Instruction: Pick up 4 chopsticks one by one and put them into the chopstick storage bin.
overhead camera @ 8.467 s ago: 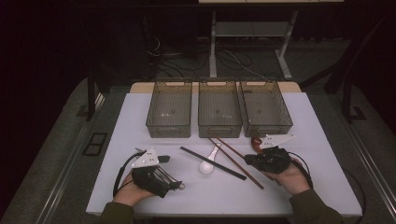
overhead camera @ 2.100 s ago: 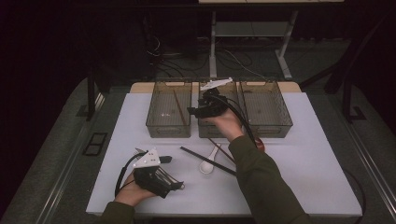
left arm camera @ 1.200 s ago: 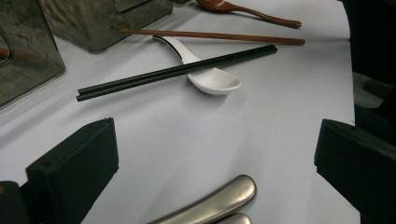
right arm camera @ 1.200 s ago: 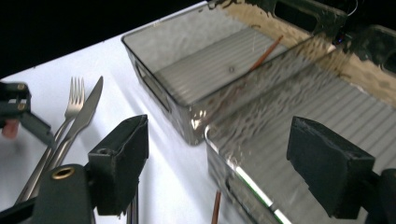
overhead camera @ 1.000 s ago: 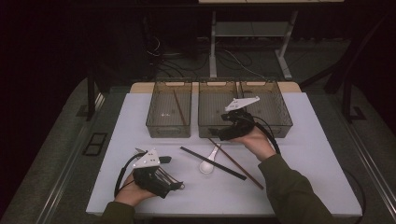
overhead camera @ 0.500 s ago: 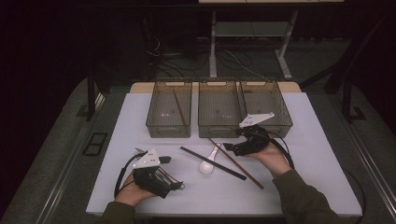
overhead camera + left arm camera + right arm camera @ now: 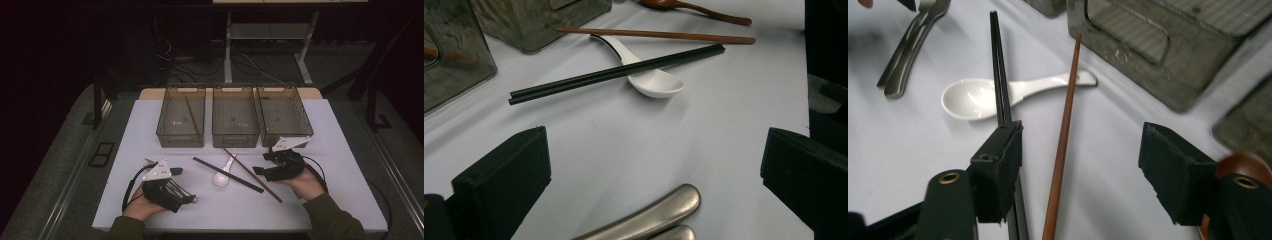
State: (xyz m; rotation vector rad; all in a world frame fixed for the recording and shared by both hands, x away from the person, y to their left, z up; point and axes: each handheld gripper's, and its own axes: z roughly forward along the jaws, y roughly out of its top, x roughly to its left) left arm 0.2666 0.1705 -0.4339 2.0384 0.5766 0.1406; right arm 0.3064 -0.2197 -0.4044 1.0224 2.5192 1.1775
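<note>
Hovering low over the table (image 7: 350, 165), the right gripper (image 7: 260, 171) has just been narrowing its jaws, yet they stand apart around the brown chopstick (image 7: 1062, 145), pads off it. That stick lies at the white spoon's (image 7: 222, 176) three o'clock, beside the black chopsticks (image 7: 227, 174). At eight o'clock, the left gripper (image 7: 187, 198) gapes wide, empty, above metal handles (image 7: 654, 214).

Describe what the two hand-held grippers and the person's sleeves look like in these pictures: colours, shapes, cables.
Both the left gripper and the right gripper have black bodies, each topped by a pale three-cornered plate, with a black cable looping behind. Up close, the jaws are blocky matte black pads on arms with brass-coloured rivets. The sleeves are dark olive.
</note>
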